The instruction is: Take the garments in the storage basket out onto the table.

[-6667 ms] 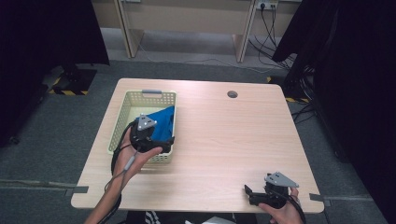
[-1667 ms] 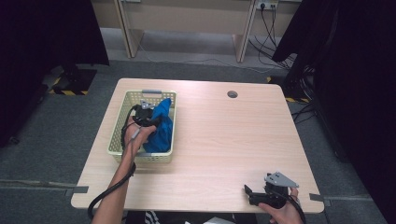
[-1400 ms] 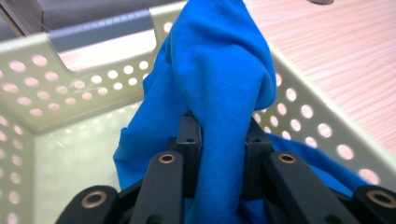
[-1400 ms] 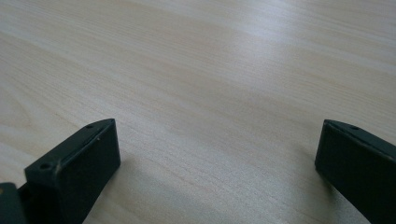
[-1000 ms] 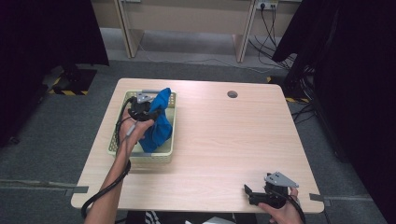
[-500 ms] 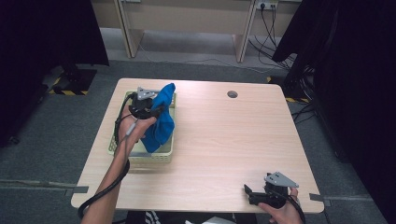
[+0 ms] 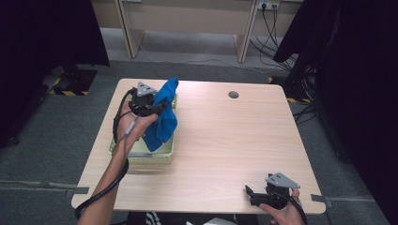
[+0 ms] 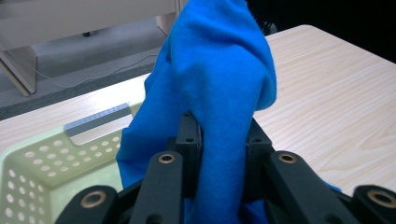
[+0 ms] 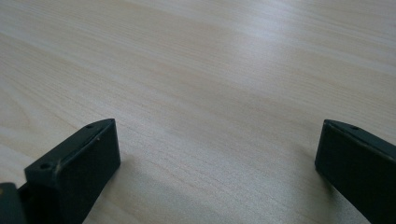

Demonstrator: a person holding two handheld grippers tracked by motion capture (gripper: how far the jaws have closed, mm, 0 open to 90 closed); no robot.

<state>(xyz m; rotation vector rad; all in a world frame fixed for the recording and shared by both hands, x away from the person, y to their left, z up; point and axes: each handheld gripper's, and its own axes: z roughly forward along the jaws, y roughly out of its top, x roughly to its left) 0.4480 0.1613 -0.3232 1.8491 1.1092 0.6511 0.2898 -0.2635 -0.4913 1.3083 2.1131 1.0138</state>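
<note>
- One blue cloth [image 7: 162,117] is the thing in hand: it hangs from the left gripper [image 7: 157,107] above the pale yellow-green basket [image 7: 150,157] at the table's left side, its lower end dangling down to the basket

- Left gripper view: the black jaws stand pressed together on a bunched fold of the cloth [image 8: 219,93], which rises above the pads and flops over in a rounded hump, while more of it droops below

- Handling, as I judge it: light, limp and soft, with no stiffness at all; it will sag, swing and drape wherever it is carried, and a thin pinch of fabric could slide out, so a thick gather like the present one is the safer hold

- To spread it flat, a second grip at a free edge or corner of the hanging part would serve best

- Cloth texture: matte knit, like jersey, with smooth folds and no sheen

- Basket: rigid moulded plastic, walls pierced with rows of round holes [image 8: 28,177], and a grey strip over a slot handle at the far rim [image 8: 95,120]

- Table [image 7: 225,140]: light wood-grain laminate, flat and smooth, with a round cable hole [image 7: 233,94] near the far edge

- Right gripper [image 7: 253,196] rests at the near right corner of the table, its jaws spread wide over bare wood, pinching nothing
</note>
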